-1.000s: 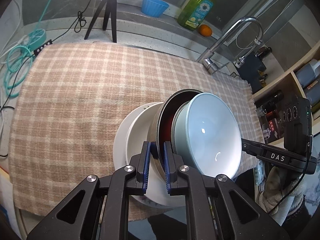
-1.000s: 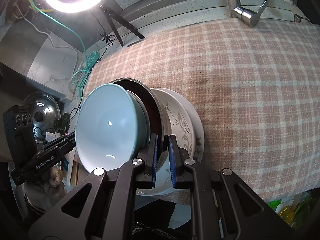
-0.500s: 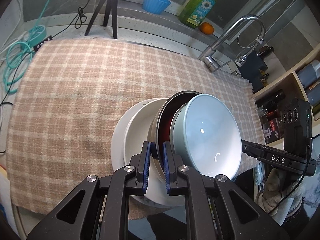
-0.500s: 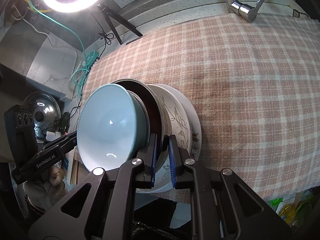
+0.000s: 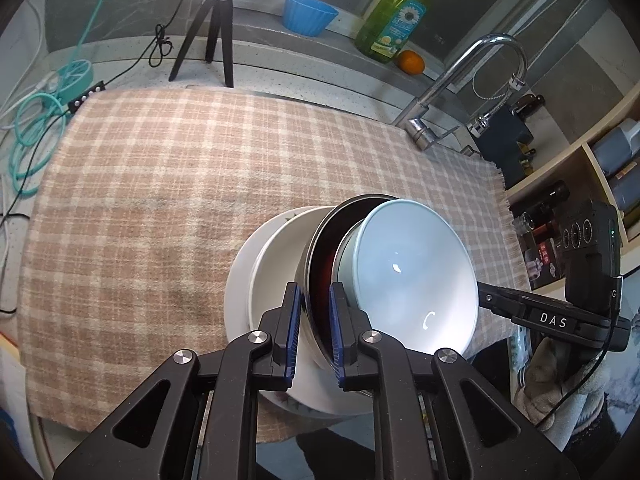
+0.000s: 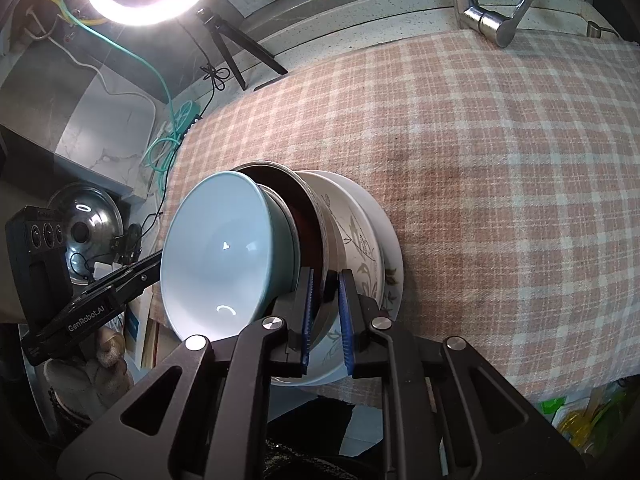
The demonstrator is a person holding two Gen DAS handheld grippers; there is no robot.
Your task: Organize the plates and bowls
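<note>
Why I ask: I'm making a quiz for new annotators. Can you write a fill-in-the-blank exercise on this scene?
1. The left gripper and right gripper both clamp the rim of the ____ bowl.
2. Nested inside it sits a light ____ bowl.
3. Beneath the bowls lies a white plate on the ____ cloth.
4. Behind the cloth, beside the green soap bottle, sits an ____.

Missing words: metal; blue; checked; orange
</note>
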